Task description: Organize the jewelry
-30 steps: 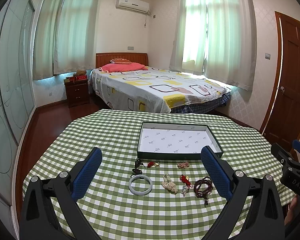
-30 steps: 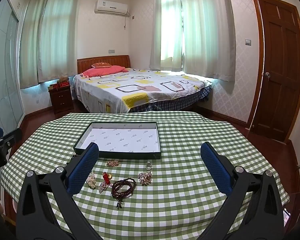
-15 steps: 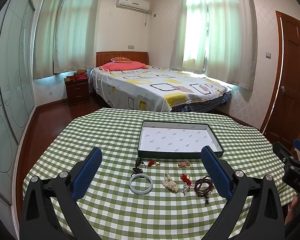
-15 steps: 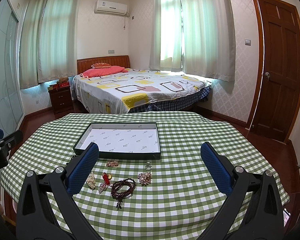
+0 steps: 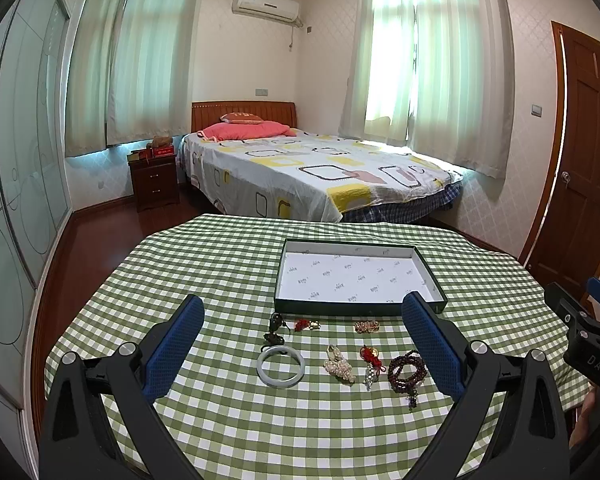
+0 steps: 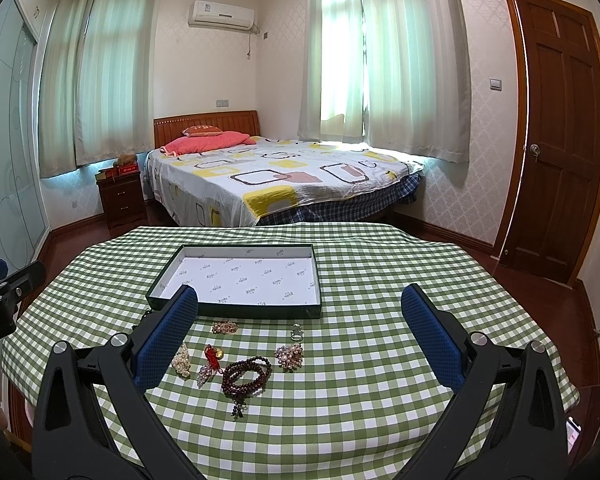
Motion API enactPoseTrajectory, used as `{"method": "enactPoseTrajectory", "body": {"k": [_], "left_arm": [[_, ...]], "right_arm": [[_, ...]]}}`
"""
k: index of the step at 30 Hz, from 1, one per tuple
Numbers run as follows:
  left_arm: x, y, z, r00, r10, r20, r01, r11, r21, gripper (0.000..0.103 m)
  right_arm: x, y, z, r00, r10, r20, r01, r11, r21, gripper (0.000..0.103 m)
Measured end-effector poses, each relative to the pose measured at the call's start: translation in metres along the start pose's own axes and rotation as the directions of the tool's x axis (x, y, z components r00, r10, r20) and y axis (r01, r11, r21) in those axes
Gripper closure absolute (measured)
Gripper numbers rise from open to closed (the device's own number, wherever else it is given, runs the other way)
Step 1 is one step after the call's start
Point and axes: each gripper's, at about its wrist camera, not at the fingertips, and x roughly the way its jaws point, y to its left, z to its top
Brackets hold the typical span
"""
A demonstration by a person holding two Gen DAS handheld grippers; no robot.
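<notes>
A dark green tray [image 5: 428,266] [image 6: 315,276] with a white lining lies empty on the checked table. In front of it lie several jewelry pieces: a pale jade bangle [image 5: 281,367], a dark pendant [image 5: 275,330], a pearl cluster [image 5: 340,368] [image 6: 181,361], a red knot charm [image 5: 372,355] [image 6: 213,354], a dark bead bracelet [image 5: 406,369] [image 6: 246,374], a small gold chain [image 5: 366,326] [image 6: 224,327], a ring [image 6: 296,333] and a beaded brooch [image 6: 289,356]. My left gripper [image 5: 303,320] is open and empty above the near table. My right gripper [image 6: 299,312] is open and empty too.
The green checked tablecloth [image 5: 204,272] covers a round table. Behind it stand a bed [image 5: 312,172], a nightstand [image 5: 155,178] and a wooden door [image 6: 556,132]. The right gripper's body shows at the right edge of the left wrist view [image 5: 580,332].
Both views have drifted very slightly; the tray and jewelry sit a touch higher in frame. Nothing was taken hold of or moved on the table.
</notes>
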Motion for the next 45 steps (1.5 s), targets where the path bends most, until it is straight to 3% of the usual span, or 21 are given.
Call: {"method": "enactPoseTrajectory", "body": {"k": [45], "left_arm": [[0.007, -0.002, -0.006, 1.0, -0.007, -0.02, 0.007, 1.0, 0.007, 0.007]], "right_arm": [[0.011, 0.002, -0.006, 1.0, 0.013, -0.015, -0.013, 1.0, 0.004, 0.004]]}}
